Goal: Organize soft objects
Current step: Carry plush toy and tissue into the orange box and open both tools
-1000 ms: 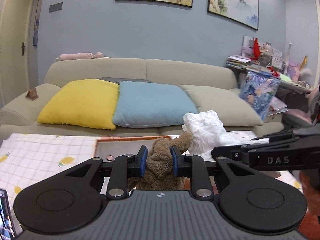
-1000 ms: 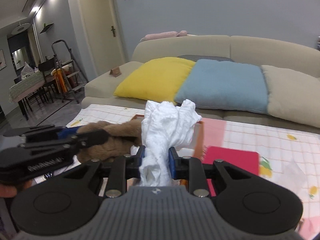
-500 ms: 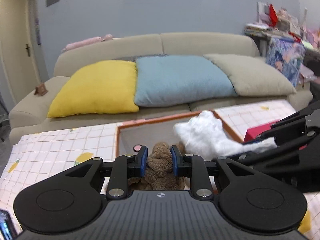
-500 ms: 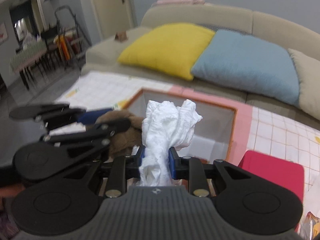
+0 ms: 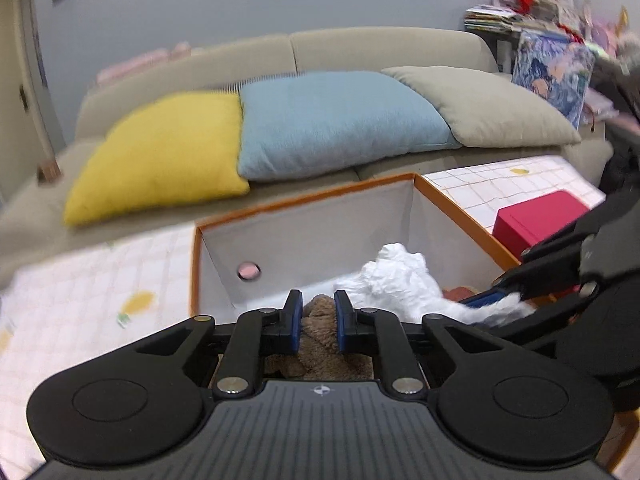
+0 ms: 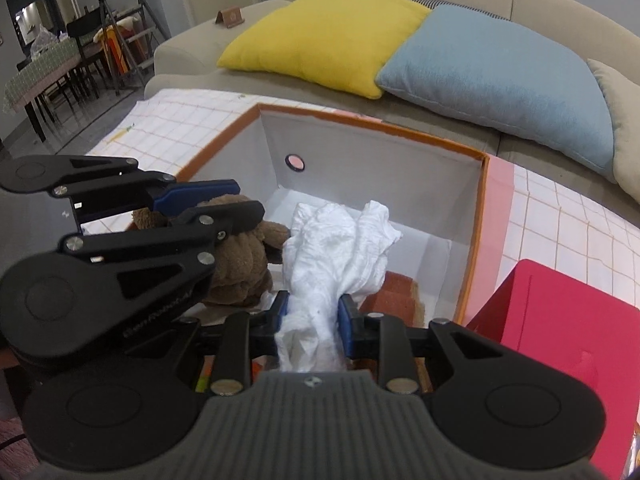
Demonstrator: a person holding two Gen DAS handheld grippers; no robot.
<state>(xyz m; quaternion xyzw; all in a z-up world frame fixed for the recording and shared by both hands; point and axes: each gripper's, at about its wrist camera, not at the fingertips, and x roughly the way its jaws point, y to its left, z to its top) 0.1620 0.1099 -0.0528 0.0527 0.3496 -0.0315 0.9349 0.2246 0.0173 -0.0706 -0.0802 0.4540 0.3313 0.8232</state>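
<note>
My left gripper (image 5: 316,300) is shut on a brown plush toy (image 5: 318,344) and holds it over the near left part of an orange-rimmed storage box (image 5: 304,200) with white inner walls. The toy also shows in the right wrist view (image 6: 240,256), with the left gripper (image 6: 236,200) around it. My right gripper (image 6: 312,302) is shut on a crumpled white cloth (image 6: 336,236) and holds it inside the same box (image 6: 476,208), just right of the toy. The cloth also shows in the left wrist view (image 5: 396,280).
A red box (image 6: 560,328) stands on the checked tablecloth (image 6: 560,216) right of the storage box. Behind the table is a beige sofa (image 5: 360,52) with yellow (image 5: 160,152), blue (image 5: 336,120) and beige cushions. A brown item (image 6: 396,296) lies on the box floor.
Both grippers have tilted down and moved forward over the box, lowering the plush toy and the white cloth into it. Both stay shut on their loads.
</note>
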